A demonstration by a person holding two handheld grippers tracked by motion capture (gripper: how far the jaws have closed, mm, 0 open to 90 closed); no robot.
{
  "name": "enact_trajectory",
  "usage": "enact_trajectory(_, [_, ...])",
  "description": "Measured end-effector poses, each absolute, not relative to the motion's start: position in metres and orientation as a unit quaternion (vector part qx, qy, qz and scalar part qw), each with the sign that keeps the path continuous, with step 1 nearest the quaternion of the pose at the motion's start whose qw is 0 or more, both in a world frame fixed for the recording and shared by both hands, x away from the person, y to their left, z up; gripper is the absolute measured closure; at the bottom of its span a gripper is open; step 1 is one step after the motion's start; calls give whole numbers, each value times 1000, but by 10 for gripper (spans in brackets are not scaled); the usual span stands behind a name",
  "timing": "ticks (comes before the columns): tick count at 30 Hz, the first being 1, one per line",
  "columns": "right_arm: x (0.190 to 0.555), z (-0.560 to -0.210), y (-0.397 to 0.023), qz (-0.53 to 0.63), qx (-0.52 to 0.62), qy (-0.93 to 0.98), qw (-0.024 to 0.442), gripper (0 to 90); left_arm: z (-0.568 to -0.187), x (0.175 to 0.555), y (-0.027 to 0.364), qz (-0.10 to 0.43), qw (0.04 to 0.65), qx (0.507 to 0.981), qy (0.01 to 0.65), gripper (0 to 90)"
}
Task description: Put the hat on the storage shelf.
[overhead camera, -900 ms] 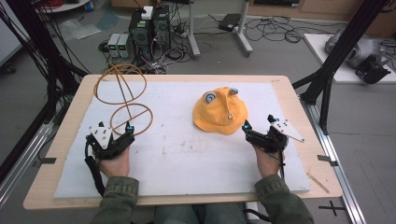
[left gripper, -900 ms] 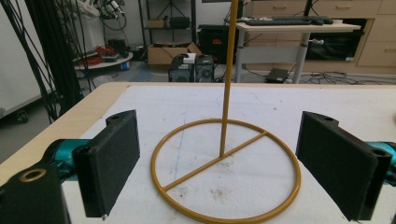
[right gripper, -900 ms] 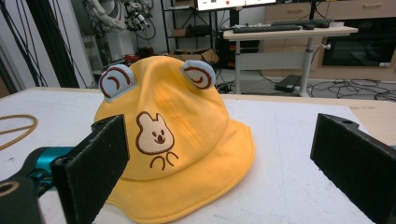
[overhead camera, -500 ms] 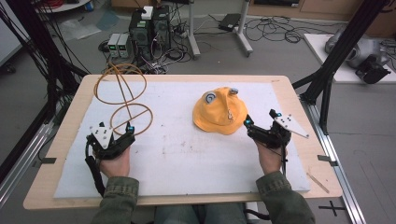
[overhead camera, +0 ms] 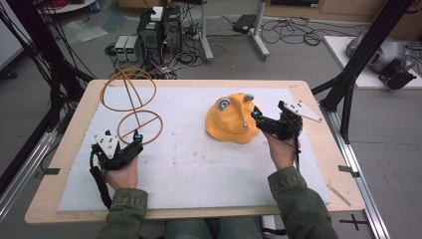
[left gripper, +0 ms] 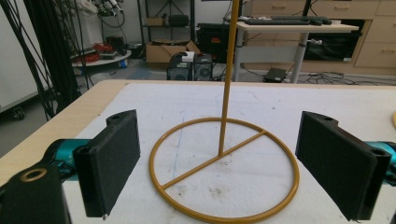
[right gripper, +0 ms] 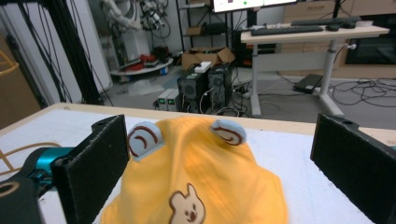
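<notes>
Robotics laboratory. Black aluminium framing (overhead camera: 366, 47) flanks the counter (overhead camera: 318, 107), and computer towers (overhead camera: 158, 27) with loose cables (overhead camera: 293, 30) sit on the grey floor. Desks with keyboards (left gripper: 285, 20) and shelving stand behind.

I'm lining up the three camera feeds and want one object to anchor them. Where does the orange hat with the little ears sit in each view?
High view: the orange hat lies right of centre on the white mat, just left of the right gripper.
Right gripper view: it sits at bottom centre, between the open jaws.
Left gripper view: only an orange sliver at the right edge, possibly the hat.
Shared landmark: the white mat.
</notes>
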State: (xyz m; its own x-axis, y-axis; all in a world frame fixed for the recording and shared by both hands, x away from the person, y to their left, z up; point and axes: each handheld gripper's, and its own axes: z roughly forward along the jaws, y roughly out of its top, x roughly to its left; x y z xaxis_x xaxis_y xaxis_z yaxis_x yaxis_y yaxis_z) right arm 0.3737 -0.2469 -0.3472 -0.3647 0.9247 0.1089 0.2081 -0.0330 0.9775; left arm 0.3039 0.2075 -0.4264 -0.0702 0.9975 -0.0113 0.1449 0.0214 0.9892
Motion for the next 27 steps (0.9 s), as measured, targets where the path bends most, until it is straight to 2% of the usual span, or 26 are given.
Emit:
enact_trajectory(10, [409,-342,-210,487,472,671,298,42,-426,304,209,472,454,510,558,141])
enact_trajectory(21, [435,-368,-188,417,503,710,263,55,-426,304,210,472,456,507,559,141])
enact_trajectory(22, [437,-370,-187,411,505,713,259,67,-426,304,210,472,456,507,559,141])
enact_trajectory(24, [439,-374,-185,404,509,717,255,177,-426,304,210,470,457,507,560,141])
enact_trajectory(26, [441,-377,-185,405,509,718,247,211,-426,304,210,470,458,506,560,141])
enact_trajectory(27, [441,-377,-184,403,513,718,243,263,-426,304,210,470,458,505,561,141])
